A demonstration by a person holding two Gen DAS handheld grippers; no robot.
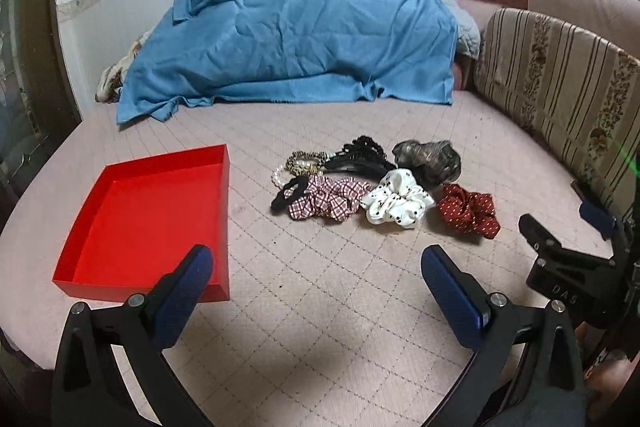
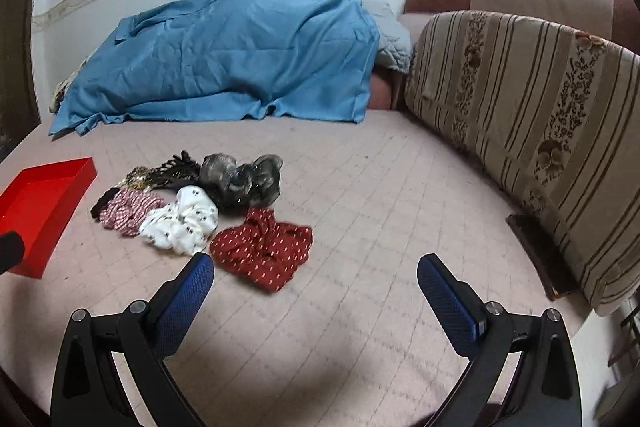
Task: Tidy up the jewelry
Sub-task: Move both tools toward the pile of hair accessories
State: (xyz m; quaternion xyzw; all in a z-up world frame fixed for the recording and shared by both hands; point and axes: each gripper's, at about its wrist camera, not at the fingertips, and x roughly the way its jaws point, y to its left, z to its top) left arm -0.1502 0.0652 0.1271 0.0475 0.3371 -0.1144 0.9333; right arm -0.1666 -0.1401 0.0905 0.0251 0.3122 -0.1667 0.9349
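Ahead of the left gripper [image 1: 316,267], whose jaws stand wide apart and empty, a cluster of hair accessories lies on the pink quilted bed surface [image 1: 340,327]. The cluster comprises a black hair tie [image 1: 289,195], a plaid scrunchie [image 1: 334,202], a white dotted scrunchie [image 1: 398,205], a red dotted scrunchie [image 1: 468,211], a grey scrunchie [image 1: 430,159], a black claw clip [image 1: 360,157] and a pearl bracelet [image 1: 279,175]. Forward-left of this gripper sits the red tray [image 1: 100,287], nothing inside it. The right gripper [image 2: 316,267], likewise spread and empty, hovers just short of the red dotted scrunchie. Beyond the cluster lies a blue blanket [image 1: 296,39].
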